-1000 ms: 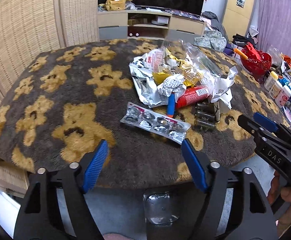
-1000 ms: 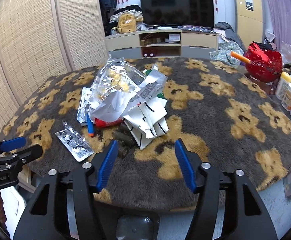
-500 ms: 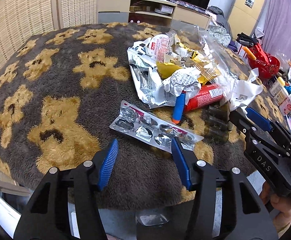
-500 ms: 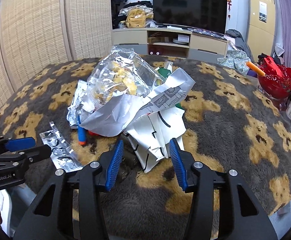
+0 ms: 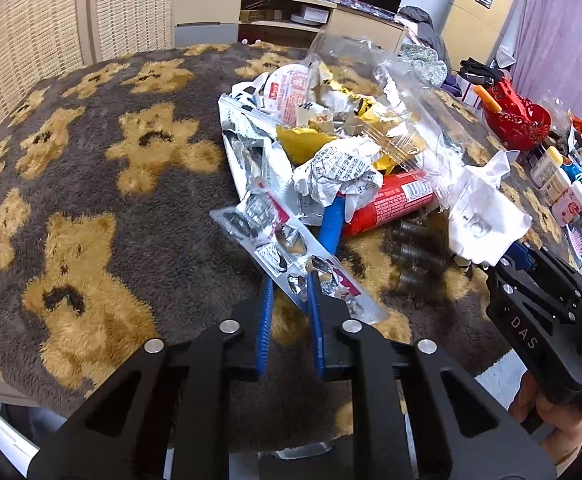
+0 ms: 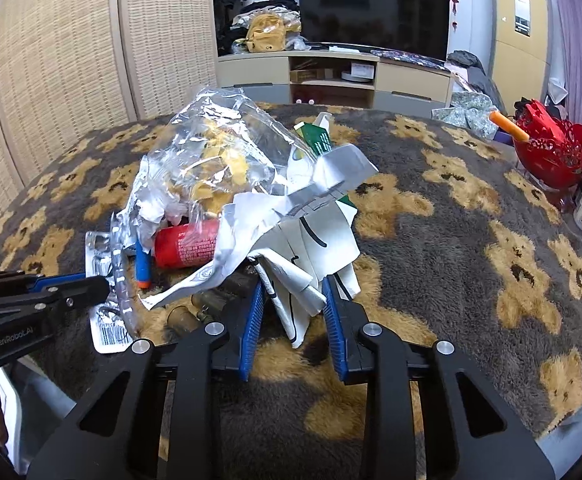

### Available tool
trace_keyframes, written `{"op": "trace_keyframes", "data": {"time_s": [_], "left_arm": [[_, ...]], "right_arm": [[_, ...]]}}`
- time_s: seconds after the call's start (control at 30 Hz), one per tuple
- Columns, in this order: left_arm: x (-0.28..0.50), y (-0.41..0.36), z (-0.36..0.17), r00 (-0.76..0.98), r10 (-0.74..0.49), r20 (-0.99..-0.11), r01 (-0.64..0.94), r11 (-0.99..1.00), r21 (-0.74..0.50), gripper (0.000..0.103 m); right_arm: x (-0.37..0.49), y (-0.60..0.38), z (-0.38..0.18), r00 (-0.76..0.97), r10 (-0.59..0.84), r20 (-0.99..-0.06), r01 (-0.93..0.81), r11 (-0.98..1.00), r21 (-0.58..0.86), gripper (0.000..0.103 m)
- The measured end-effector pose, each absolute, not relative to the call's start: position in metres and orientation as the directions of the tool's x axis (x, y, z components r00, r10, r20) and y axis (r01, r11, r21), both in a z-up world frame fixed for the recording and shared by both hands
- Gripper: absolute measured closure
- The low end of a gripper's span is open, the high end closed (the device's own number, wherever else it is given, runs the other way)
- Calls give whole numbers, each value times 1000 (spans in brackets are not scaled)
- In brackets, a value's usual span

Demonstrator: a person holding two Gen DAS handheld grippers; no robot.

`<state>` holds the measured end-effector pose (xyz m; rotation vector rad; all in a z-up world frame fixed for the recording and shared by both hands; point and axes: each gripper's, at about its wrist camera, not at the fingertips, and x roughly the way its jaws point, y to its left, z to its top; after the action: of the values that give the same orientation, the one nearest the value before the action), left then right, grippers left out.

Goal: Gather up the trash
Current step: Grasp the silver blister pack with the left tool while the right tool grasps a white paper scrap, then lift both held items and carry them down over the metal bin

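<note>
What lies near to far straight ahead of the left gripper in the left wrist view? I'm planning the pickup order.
Left gripper, fingers closing on the blister pack → blue marker → crumpled printed paper → gold foil wrapper → round red-printed lid.

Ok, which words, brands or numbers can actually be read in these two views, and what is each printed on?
"DAS": on the right gripper body, left wrist view.
"GenRobot.AI": on the left gripper body, right wrist view.
Too small or blurred to read: print on the red tube, crumpled paper, blister pack and barcode label.
</note>
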<state>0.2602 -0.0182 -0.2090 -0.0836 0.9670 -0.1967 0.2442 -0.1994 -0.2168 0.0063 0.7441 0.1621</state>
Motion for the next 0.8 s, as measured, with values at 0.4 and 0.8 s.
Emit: {"op": "trace_keyframes", "data": {"time_s": [0.4, 0.8], "left_arm": [[234, -15, -178, 618, -182, -765, 140, 983, -121, 99], [171, -8, -119, 701, -172, -692, 147, 984, -97, 99]], "right_arm": [[218, -218, -185, 766, 117, -632, -94, 993, 69, 91], [157, -211, -128, 811, 171, -559, -142, 985, 94, 91]]}}
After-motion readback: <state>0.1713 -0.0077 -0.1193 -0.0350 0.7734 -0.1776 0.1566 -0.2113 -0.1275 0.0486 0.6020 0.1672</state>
